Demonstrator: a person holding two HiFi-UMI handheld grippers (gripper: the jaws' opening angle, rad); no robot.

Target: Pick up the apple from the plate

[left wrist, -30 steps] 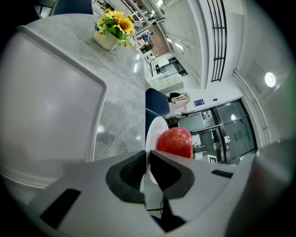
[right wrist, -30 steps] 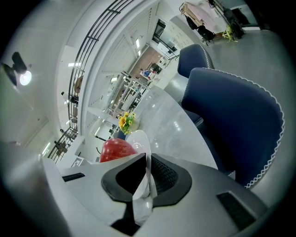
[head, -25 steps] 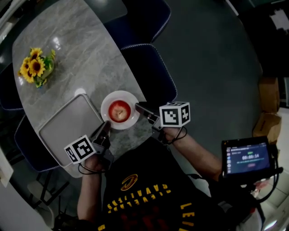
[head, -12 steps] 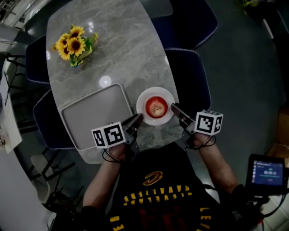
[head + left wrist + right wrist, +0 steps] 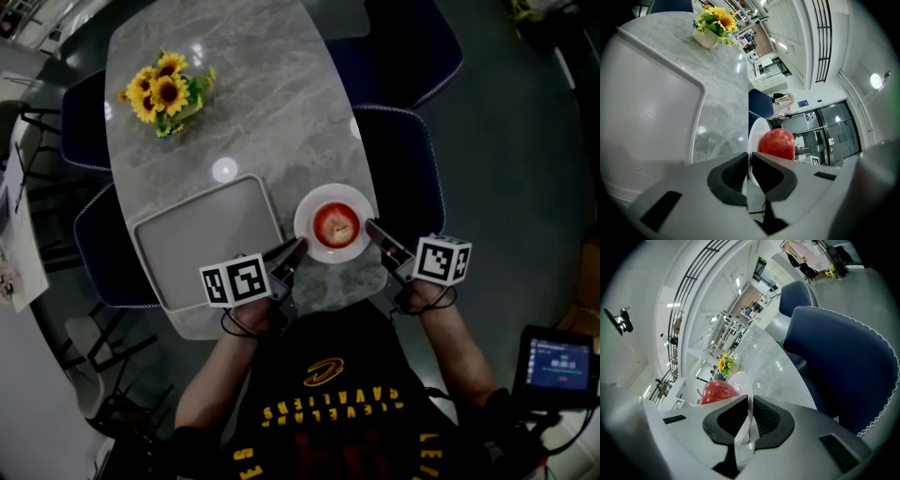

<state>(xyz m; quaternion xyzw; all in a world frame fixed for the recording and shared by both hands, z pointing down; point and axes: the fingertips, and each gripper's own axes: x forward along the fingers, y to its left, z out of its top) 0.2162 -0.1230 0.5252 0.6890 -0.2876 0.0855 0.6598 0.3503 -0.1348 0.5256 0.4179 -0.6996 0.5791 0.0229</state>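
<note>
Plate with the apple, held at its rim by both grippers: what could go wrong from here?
1. The apple lies loose on the plate; if the left gripper and right gripper lift unevenly, it may roll off.
2. Each holds only the thin rim, so the plate might slip out.

A grey marbled table (image 5: 253,103) with rounded ends is seen from above on a dark grey floor (image 5: 506,141); dark blue chairs with pale piped edges are drawn up to it, one at the right (image 5: 405,173), another at the left (image 5: 86,131). Beyond, white walls (image 5: 862,51), a dark railing (image 5: 824,33) overhead and what may be glass doors (image 5: 829,133) are shown; a round lamp (image 5: 876,80) is lit on the wall.
</note>
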